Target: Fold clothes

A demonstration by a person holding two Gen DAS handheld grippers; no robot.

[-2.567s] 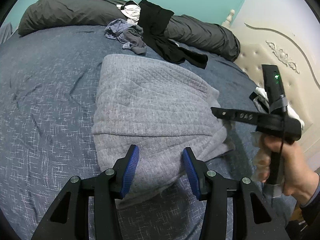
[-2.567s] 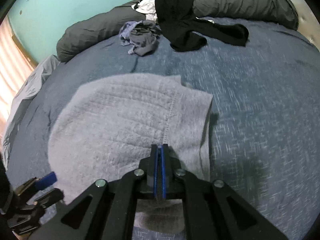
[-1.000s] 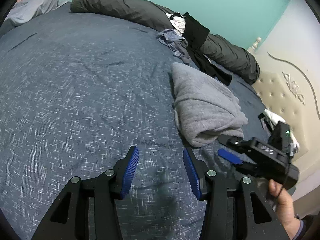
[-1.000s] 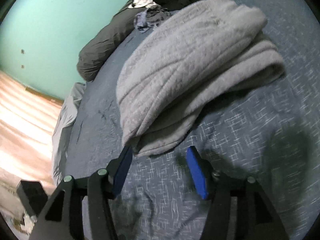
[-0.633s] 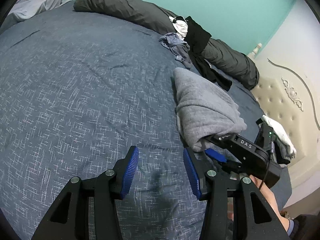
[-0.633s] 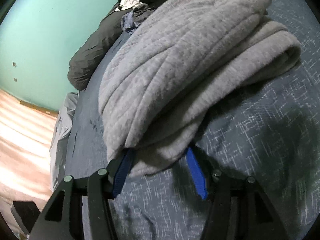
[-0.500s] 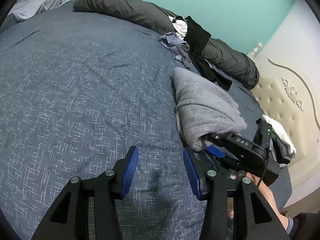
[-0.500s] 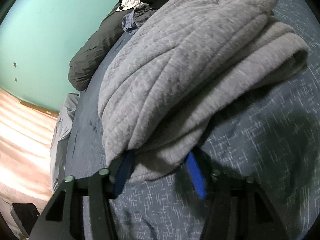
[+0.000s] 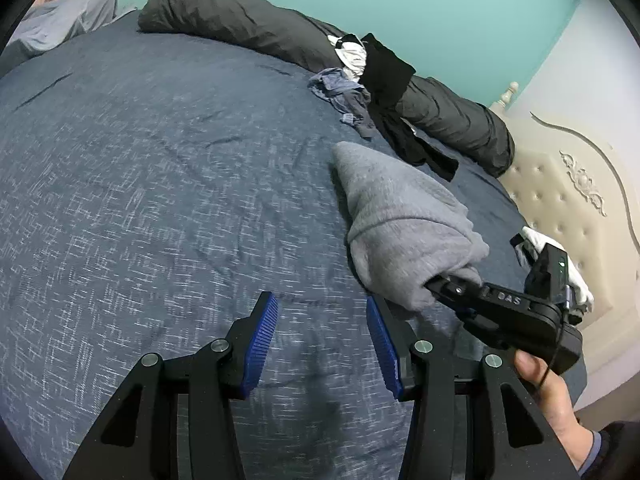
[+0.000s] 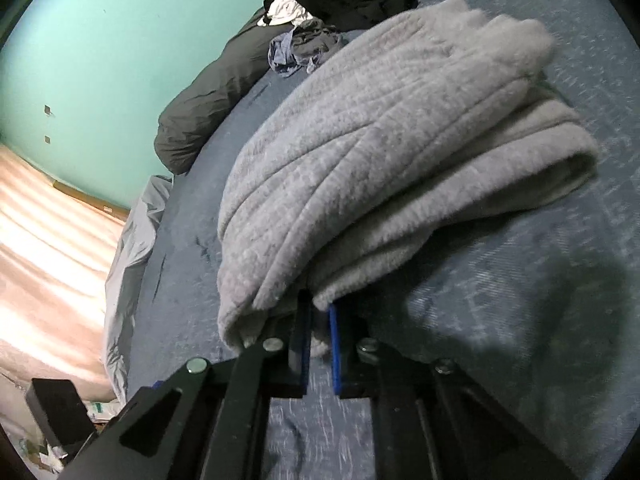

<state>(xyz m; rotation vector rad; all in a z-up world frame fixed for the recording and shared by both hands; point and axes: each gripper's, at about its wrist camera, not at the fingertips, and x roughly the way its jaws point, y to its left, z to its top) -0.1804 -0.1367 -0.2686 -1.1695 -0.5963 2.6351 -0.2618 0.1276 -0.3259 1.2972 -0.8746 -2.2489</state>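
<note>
Thick grey quilted-fleece garment (image 10: 392, 136), folded in layers, lies on blue bed cover (image 9: 160, 200), its near edge between R gripper (image 10: 319, 332) jaws, nearly shut on it. Soft, bulky, limp: grip all layers. L gripper (image 9: 322, 340) beside it: jaws apart, empty.

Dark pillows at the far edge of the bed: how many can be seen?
2. One pillow lies at the far left by the teal wall; the other pillow lies to its right near the headboard, partly under black clothes. More may be hidden.
</note>
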